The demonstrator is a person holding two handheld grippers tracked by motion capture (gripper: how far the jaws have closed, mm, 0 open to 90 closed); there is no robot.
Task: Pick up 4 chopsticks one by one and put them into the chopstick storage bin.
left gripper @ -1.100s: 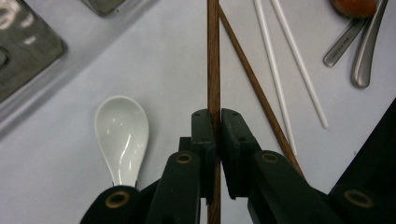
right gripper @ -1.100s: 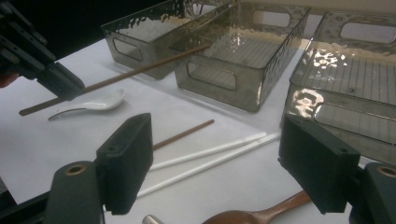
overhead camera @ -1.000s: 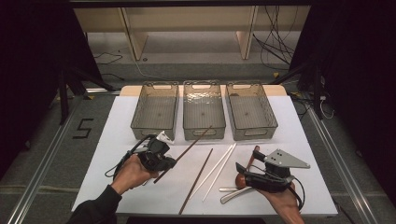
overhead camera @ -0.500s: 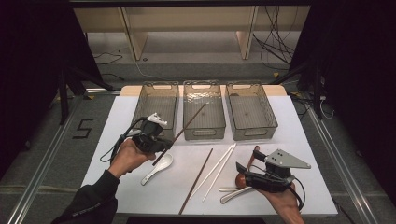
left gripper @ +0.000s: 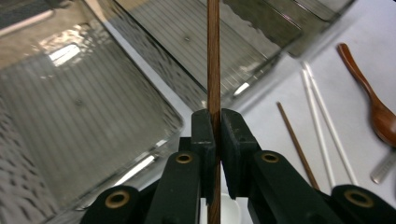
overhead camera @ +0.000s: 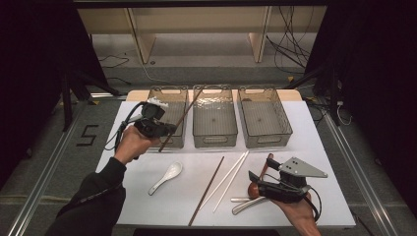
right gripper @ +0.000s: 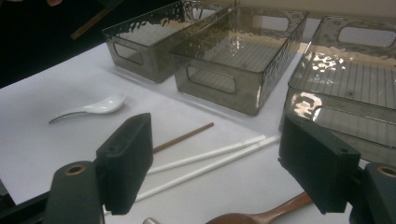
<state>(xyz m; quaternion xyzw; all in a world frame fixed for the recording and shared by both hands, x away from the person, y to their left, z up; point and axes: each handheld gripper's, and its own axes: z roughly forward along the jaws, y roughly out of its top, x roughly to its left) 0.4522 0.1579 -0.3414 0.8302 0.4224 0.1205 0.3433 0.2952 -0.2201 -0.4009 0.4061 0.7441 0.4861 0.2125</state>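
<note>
The left claw (overhead camera: 164,130), pinching a long brown wooden chopstick (overhead camera: 180,119), has risen from the table to the left smoked-plastic bin (overhead camera: 169,91); release likely follows. The right claw (overhead camera: 256,181) rests spread.

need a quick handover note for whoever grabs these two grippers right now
Left gripper: shut on a brown chopstick, held up over the left bin and middle bin.
Right gripper: open, low over the wooden spoon, holding nothing.
On the table: second brown chopstick, two white chopsticks, white spoon, a metal utensil.
Done: nothing lies in any of the three bins, right bin included.
Left: likely drop the held chopstick in a bin, then sort the rest.
</note>
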